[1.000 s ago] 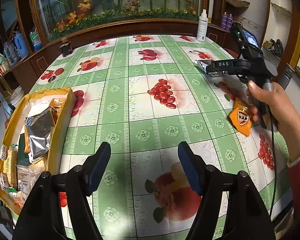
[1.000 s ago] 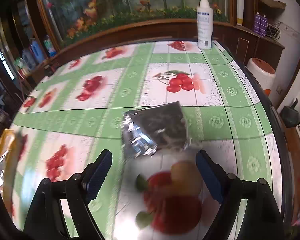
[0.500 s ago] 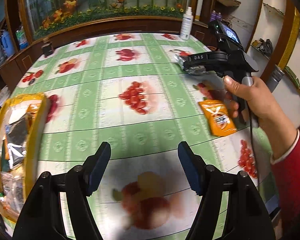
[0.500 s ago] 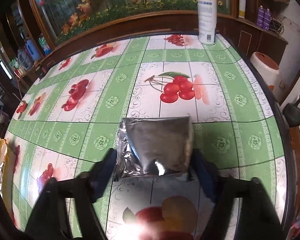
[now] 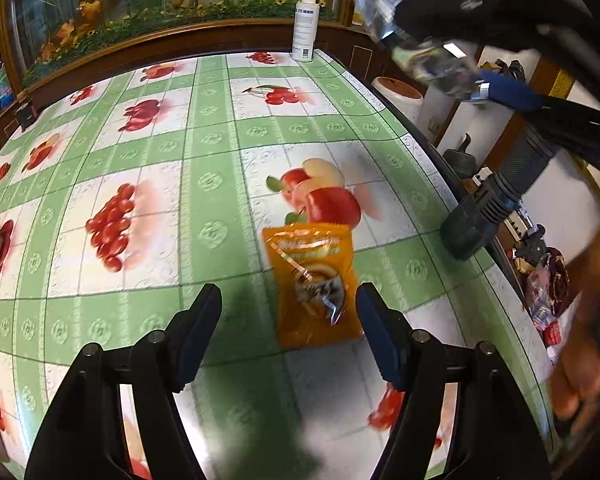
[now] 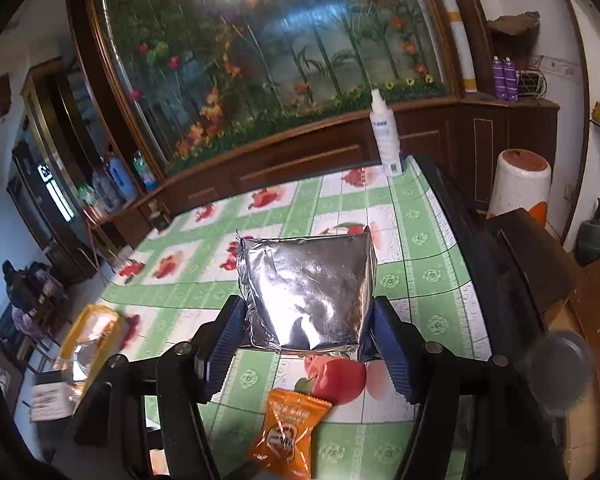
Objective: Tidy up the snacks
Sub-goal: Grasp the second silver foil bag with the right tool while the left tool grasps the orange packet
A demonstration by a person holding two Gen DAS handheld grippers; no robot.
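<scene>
My right gripper (image 6: 306, 340) is shut on a silver foil snack packet (image 6: 306, 292) and holds it up above the table; the packet also shows at the top right of the left wrist view (image 5: 404, 28). An orange snack packet (image 5: 314, 284) lies flat on the green fruit-print tablecloth, just ahead of my left gripper (image 5: 288, 320), which is open and empty, with the packet nearer its right finger. The orange packet also shows below the foil packet in the right wrist view (image 6: 288, 430). A yellow snack box (image 6: 92, 336) holding several packets sits at the table's left edge.
A white spray bottle (image 5: 305, 24) stands at the table's far corner, also in the right wrist view (image 6: 386, 136). The table's right edge (image 5: 440, 160) drops to a white stool (image 6: 520, 184) and floor clutter. A wooden cabinet with a flower display runs behind the table.
The right gripper closed on the foil packet and lifted it off the table. The left gripper moved right and forward up to the orange packet.
</scene>
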